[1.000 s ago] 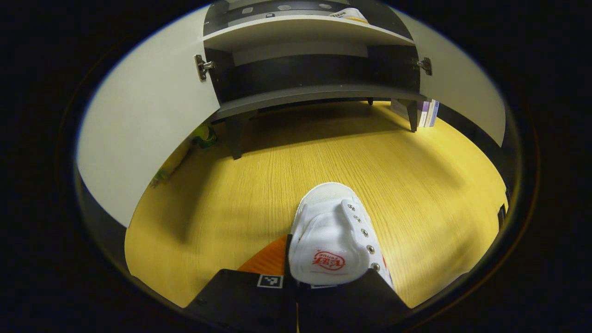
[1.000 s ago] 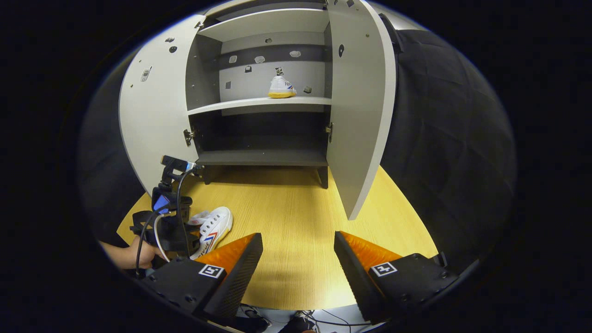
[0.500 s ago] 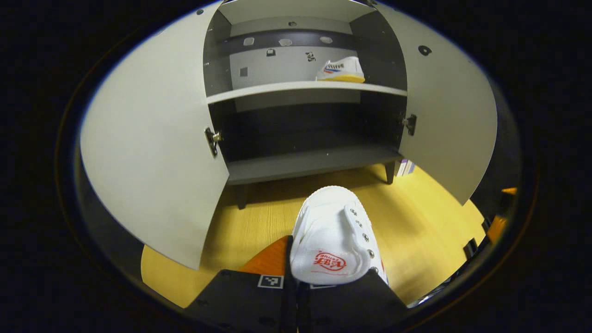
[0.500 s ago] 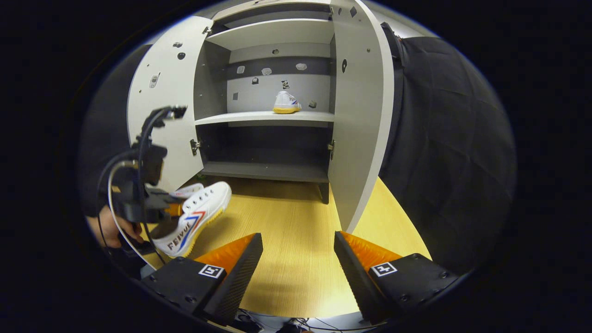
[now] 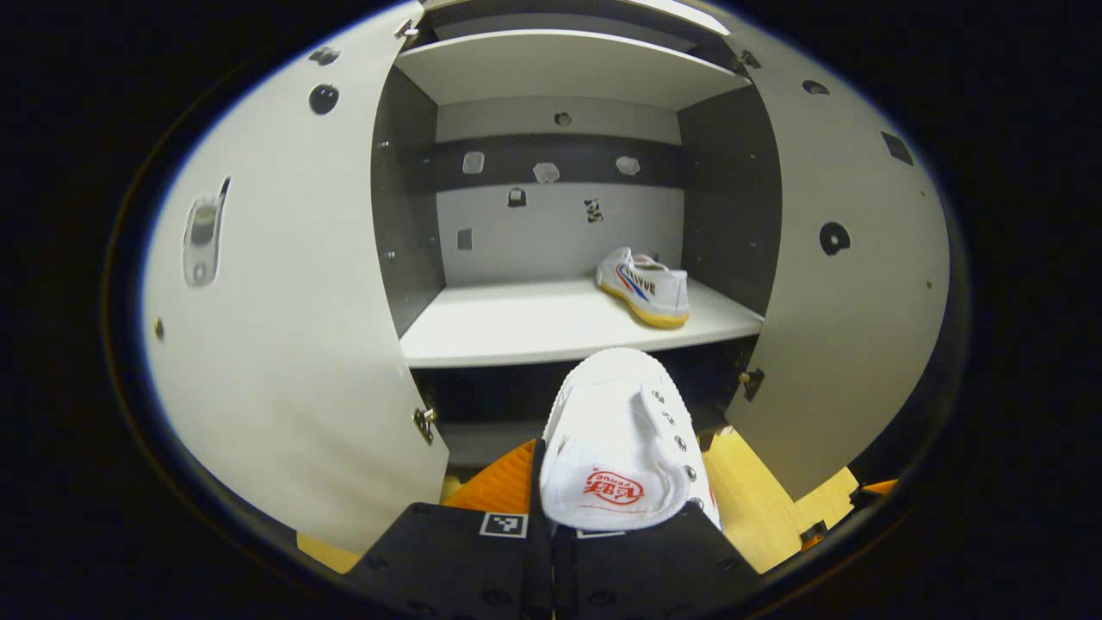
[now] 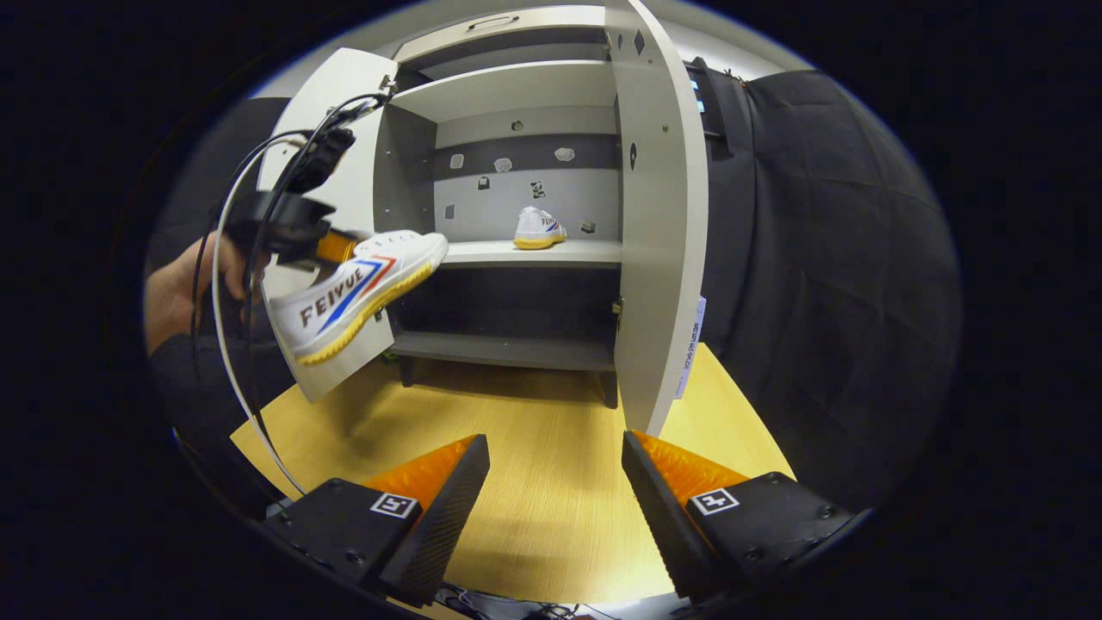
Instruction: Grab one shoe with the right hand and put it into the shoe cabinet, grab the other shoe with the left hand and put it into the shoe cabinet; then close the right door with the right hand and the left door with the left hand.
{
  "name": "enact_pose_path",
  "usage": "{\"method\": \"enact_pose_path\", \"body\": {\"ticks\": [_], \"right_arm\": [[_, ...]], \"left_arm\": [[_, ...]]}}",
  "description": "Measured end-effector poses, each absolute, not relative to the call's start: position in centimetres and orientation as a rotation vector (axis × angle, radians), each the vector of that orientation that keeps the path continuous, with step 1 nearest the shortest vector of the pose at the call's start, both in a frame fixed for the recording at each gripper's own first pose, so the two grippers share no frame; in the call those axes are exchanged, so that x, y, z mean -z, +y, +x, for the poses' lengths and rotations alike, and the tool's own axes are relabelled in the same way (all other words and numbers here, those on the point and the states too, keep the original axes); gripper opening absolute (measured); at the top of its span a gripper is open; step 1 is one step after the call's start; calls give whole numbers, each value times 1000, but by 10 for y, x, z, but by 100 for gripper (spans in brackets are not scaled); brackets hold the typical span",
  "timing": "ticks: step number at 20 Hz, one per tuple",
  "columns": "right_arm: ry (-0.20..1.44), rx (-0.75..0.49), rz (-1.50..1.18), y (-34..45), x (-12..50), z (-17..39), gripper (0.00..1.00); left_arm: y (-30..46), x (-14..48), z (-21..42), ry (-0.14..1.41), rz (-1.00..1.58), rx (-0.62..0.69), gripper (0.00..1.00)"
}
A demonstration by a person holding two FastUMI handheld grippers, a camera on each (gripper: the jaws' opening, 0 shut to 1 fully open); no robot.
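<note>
Left gripper (image 6: 331, 245) clamped on white shoe (image 6: 357, 288), airborne, left of open shoe cabinet (image 6: 508, 86), toe toward upper shelf (image 5: 551, 323); second shoe (image 5: 646, 288) far right on shelf; right gripper (image 6: 555, 474) fingers apart over yellow floor (image 6: 551, 499)

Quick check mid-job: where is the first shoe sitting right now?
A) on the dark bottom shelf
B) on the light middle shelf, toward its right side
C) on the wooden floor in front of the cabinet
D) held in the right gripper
B: the first shoe rests on the light shelf toward its right side, while the left gripper holds the second shoe up in front of the cabinet.
</note>
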State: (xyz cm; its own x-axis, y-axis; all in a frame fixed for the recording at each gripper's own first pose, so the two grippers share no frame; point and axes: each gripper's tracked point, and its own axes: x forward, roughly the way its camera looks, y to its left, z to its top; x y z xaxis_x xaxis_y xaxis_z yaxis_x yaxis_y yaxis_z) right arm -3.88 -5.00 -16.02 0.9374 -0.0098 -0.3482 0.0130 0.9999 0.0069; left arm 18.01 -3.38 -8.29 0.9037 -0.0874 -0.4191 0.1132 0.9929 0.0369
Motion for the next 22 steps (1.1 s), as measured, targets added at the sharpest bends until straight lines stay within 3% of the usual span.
{"method": "enact_pose_path", "body": {"ticks": [4,10,16,22], "right_arm": [[369,10,23,-55,168,-37,99],[352,-10,11,-57,161,-34,99],[323,-26,-13,-65,146,-27,99],[314,-15,-31,-74,140,-24,98]], "left_arm": [[-29,34,248,369,97,77,5],[-16,17,355,409,105,26,5],[-11,38,446,518,112,6,5],[-6,77,492,626,243,-31,6]]}}
